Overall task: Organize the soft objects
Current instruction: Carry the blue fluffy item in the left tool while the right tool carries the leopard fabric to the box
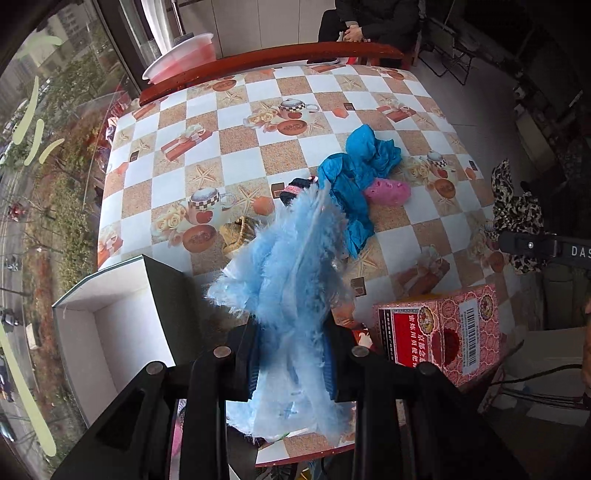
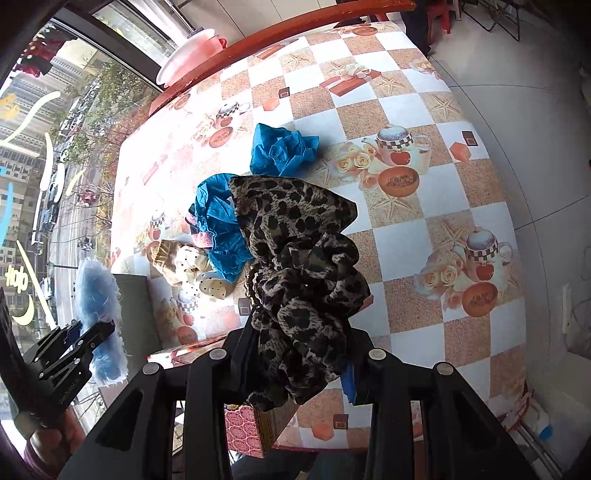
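My left gripper (image 1: 291, 362) is shut on a fluffy light-blue cloth (image 1: 291, 273), held above the table's near edge beside an open white box (image 1: 107, 325). My right gripper (image 2: 299, 354) is shut on a leopard-print scarf (image 2: 299, 258), held above the table; it also shows in the left wrist view (image 1: 517, 210). On the table lie a crumpled teal cloth (image 1: 354, 173), a pink fuzzy item (image 1: 388, 192), a black-and-pink item (image 1: 295, 188) and a tan knitted item (image 1: 240, 232). A cream polka-dot item (image 2: 207, 277) lies near the knitted one.
A red patterned carton (image 1: 439, 328) stands at the near right edge of the checkered table (image 1: 236, 136). A pink lidded tub (image 1: 181, 55) sits beyond the far edge by the window. A seated person (image 1: 369, 22) is behind the table.
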Demonstrator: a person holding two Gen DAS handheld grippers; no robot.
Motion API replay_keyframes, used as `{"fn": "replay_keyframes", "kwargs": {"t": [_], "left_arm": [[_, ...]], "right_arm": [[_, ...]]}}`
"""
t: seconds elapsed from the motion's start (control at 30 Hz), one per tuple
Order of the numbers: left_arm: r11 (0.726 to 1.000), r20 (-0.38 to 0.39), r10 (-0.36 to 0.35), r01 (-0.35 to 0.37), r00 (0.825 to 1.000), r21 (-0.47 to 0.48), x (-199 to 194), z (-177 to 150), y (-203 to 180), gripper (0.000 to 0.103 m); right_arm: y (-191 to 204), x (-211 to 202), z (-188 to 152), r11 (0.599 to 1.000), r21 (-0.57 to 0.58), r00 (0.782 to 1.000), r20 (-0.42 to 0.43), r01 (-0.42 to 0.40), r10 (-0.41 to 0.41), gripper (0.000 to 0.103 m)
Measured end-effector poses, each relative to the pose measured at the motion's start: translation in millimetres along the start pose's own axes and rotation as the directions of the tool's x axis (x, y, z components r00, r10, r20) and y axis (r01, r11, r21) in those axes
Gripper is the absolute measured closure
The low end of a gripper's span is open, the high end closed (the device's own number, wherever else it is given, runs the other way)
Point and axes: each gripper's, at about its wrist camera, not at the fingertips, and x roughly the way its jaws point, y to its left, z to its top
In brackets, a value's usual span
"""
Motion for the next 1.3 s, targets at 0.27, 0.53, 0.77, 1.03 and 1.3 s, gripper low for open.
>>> {"fn": "replay_keyframes", "kwargs": {"t": [0.27,0.53,0.77,1.03,1.3], "left_arm": [[1.0,0.009,0.009,-0.009,1.0,-0.018,-21,-43,13,0.073],[0.995,0.038,0.048,-0.044,0.998,-0.086,-38,-75,45,0.073],[0.983,0.058,0.072,-0.061,0.996,-0.172,-46,-98,78,0.073],[0.964,0.054,0.078,-0.062,0.995,-0.26,-46,-122,101,0.073],[0.941,0.057,0.075,-0.052,0.996,-0.334,-46,-136,119,0.073]], "right_arm": [[46,-17,-39,0.998,-0.062,1.0,-0.003,-0.013,0.012,0.066],[99,-10,-71,0.99,-0.136,0.998,-0.048,-0.041,0.035,0.066],[137,6,-88,0.976,-0.215,0.994,-0.103,-0.046,0.024,0.066],[176,15,-96,0.946,-0.321,0.99,-0.139,-0.038,-0.007,0.066],[204,18,-100,0.912,-0.408,0.988,-0.149,-0.032,-0.032,0.066]]}}
